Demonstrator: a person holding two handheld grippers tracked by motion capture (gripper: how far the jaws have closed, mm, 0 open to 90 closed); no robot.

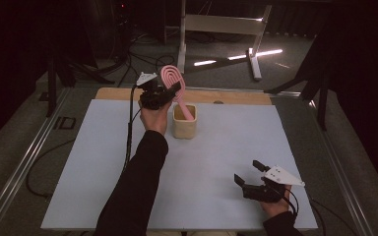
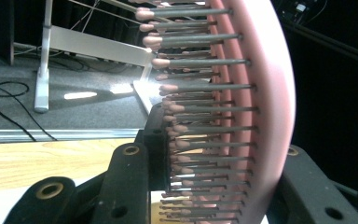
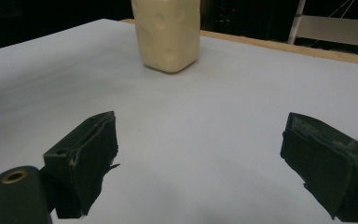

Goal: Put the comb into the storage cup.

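So the left gripper [image 1: 170, 93] is up at the far side of the table, clamped tight on the head of a pink hairbrush [image 1: 172, 81]. In the left gripper view the brush [image 2: 242, 116] sits right between the jaws, one jaw pressing into the bristles, the other against the smooth pink back. The brush is tilted, head up above the gripper, and its handle [image 1: 187, 112] slopes down from the jaws into a small cream-colored cup [image 1: 184, 127] standing just beside and below the gripper; can't tell if the handle tip touches the bottom. The right gripper [image 1: 248, 174] is well apart from all that, near the person's edge of the white tabletop [image 1: 216, 157], jaws spread wide with nothing between them. From the right gripper view the cup [image 3: 168, 35] stands ahead of the open jaws, well off across the bare white surface.
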